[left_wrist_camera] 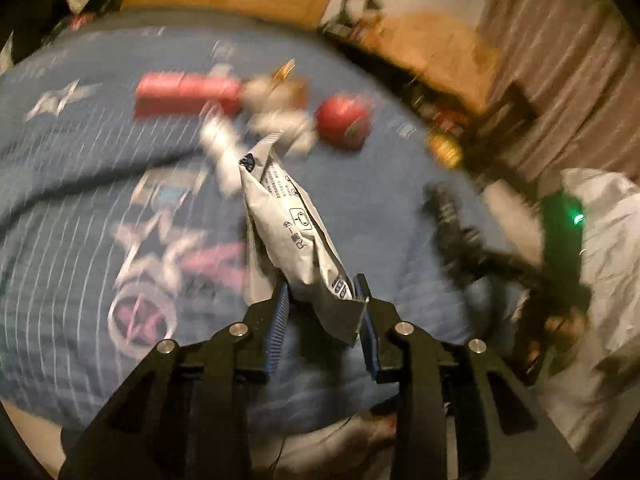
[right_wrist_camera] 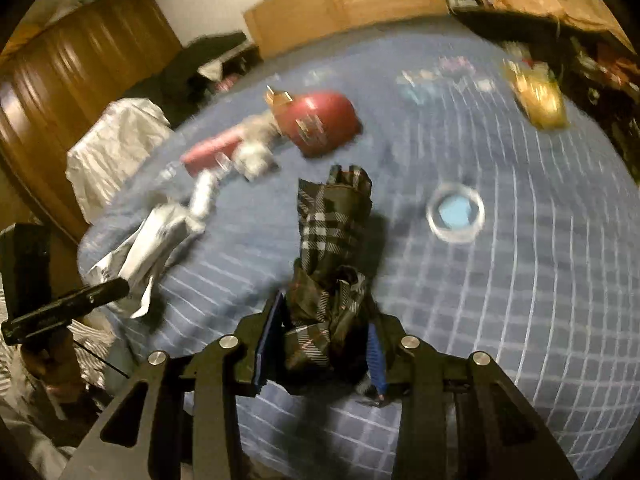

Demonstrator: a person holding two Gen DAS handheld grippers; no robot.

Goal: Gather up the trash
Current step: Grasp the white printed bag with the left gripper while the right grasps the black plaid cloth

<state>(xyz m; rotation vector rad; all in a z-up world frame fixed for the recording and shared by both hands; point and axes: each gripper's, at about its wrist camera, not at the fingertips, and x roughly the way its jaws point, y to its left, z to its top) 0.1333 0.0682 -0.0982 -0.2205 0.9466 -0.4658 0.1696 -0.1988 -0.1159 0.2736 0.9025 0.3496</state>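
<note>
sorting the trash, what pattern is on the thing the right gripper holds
Dark plaid with white stripes, clearest in the right wrist view.

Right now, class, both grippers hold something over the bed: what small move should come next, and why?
Probably lift the left gripper clear with its grey packet: the pads already pinch it, while a red tin and other litter lie on the bed.

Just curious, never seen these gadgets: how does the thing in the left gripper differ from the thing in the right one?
The left gripper holds a pale grey printed wrapper; the right gripper holds a dark plaid bag. The wrapper looks flat and thin; the bag is bulkier and bunched. Both stick out forward, clamped above the blue bedspread.
</note>
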